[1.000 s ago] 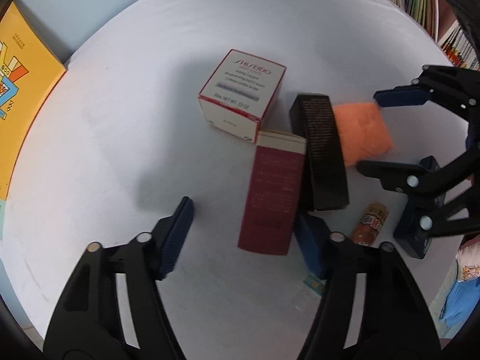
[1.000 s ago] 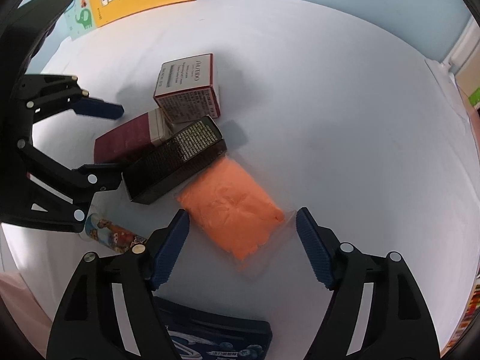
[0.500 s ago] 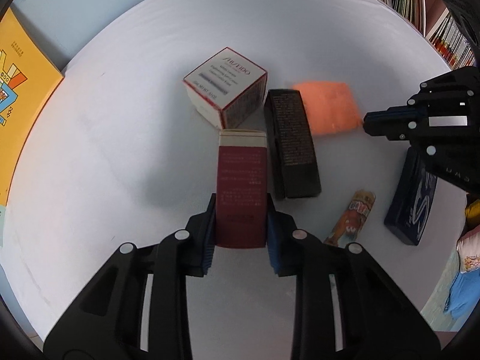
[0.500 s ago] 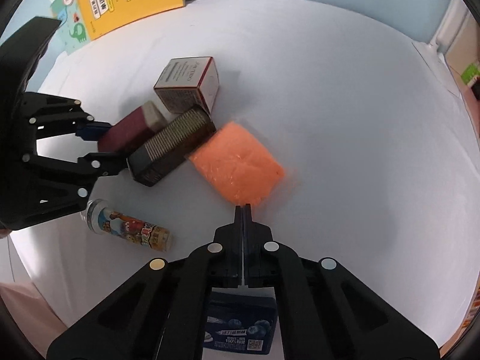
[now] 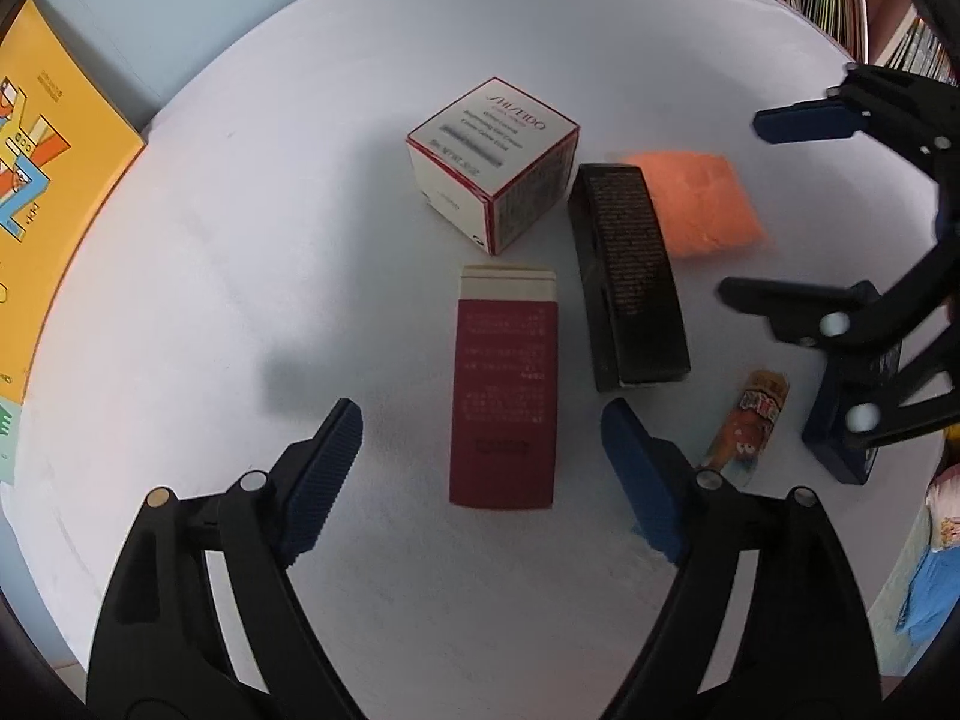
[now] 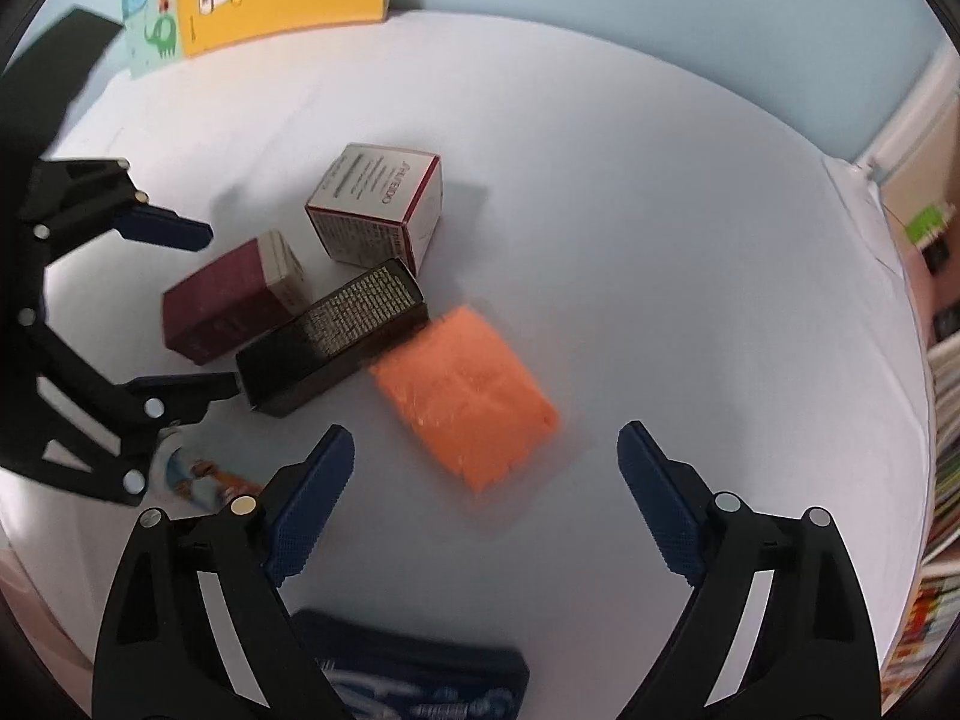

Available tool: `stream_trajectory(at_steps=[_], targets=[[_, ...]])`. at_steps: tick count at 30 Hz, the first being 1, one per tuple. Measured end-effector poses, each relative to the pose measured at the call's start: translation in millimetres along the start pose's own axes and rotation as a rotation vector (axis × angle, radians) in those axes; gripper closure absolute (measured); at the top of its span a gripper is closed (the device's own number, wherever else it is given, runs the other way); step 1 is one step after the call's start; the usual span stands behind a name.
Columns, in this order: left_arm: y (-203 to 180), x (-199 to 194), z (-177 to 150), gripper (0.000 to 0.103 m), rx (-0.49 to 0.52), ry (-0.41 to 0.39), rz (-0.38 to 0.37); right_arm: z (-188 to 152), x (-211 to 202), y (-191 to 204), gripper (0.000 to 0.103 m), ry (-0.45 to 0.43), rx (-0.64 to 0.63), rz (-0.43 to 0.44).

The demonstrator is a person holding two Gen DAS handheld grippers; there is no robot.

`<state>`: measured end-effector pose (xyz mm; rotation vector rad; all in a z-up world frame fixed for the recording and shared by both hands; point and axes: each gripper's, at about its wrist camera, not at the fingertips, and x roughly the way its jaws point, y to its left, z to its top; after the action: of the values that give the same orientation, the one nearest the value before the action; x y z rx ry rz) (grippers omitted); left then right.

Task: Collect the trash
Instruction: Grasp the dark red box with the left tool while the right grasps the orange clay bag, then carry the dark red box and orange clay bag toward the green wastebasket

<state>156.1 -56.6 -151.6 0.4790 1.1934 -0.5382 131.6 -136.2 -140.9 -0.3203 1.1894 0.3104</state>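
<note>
Both tongs stand apart and hold nothing.

**Left tongs.** The left tongs (image 5: 480, 456) hover over the white table (image 5: 240, 240) with the fingers spread wide. The maroon carton (image 5: 504, 396) lies flat directly ahead, its near end between the two fingertips without touching either. Its long axis runs straight away from the tongs, in line with the fingers, so a closing stroke would meet its two long sides. To the right of the right finger lies a small printed candy tube (image 5: 747, 426), apart from the carton.

**Right tongs.** The right tongs (image 6: 486, 492) are also spread. The orange packet (image 6: 465, 396) lies flat just ahead of the gap, set diagonally, touching no finger. A dark blue box (image 6: 420, 684) lies close under the tongs.

**Further out.** The black carton (image 5: 627, 276) lies beside the maroon carton, roughly parallel, its far end touching the orange packet. Beyond both stands the white Shiseido box (image 5: 492, 162), near the far ends of both cartons.

**Assessment.** The left tongs are the nearer tool for the maroon carton, and the right for the packet. No trash receptacle is visible.
</note>
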Motion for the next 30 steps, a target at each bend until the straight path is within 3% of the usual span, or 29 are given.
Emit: stream_trajectory(at_steps=[4, 5, 7, 10, 20, 24, 28, 30], targets=[[5, 3, 7, 0.038, -0.022, 0.003, -0.039, 12, 15, 2, 0.017, 0.015, -0.021, 0.015], [6, 3, 6, 0.049, -0.018, -0.001, -0.040, 14, 14, -1, 0.031, 0.009, 0.003, 0.060], [4, 0, 9, 0.077, -0.007, -0.007, -0.047, 17, 13, -7, 0.044, 0.009, 0.038, 0.082], [4, -1, 12, 0.077, -0.008, -0.010, -0.062, 15, 8, -10, 0.047, 0.012, 0.036, 0.102], [4, -27, 7, 0.077, 0.006, -0.048, -0.009, -6, -36, -28, 0.047, -0.056, 0.136, 0.060], [-20, -46, 3, 0.077, 0.060, -0.081, 0.015, -28, -66, -38, 0.047, -0.089, 0.214, 0.051], [-43, -63, -3, 0.077, 0.104, -0.108, 0.014, -74, -86, -52, 0.047, -0.106, 0.281, 0.028], [-50, -73, -22, 0.077, 0.135, -0.118, 0.006, -95, -99, -55, 0.047, -0.114, 0.315, 0.017]])
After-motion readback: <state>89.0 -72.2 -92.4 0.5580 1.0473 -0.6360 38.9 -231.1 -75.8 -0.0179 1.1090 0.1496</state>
